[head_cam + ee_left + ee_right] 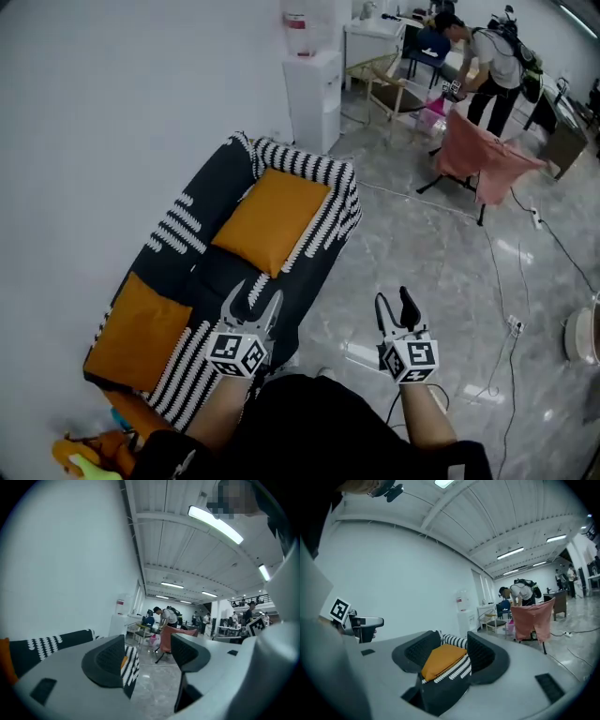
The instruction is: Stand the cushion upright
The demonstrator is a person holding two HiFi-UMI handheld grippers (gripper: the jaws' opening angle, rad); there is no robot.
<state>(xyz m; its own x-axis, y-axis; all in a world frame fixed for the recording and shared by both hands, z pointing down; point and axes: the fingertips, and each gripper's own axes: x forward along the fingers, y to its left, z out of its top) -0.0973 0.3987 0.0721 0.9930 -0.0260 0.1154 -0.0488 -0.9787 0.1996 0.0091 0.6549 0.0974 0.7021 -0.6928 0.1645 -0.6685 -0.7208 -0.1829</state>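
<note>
A black sofa (202, 272) with white-striped arms stands against the white wall. One orange cushion (272, 217) lies flat on its far seat, and a second orange cushion (139, 330) lies on the near seat. My left gripper (253, 305) hovers open over the sofa's front edge, with nothing between its fingers. My right gripper (398, 309) is open above the grey floor, right of the sofa and apart from it. In the right gripper view, the far cushion (443, 659) shows at a distance between the open jaws of that gripper (449, 653). The left gripper (147, 651) looks past a striped sofa arm (131, 665).
A white water dispenser (312, 98) stands beyond the sofa's far end. Farther back are a wooden chair (394, 94), a pink cloth over a stand (483, 155) and a person bending over (492, 61). Cables (511, 328) trail across the floor. An orange toy (94, 455) lies at the lower left.
</note>
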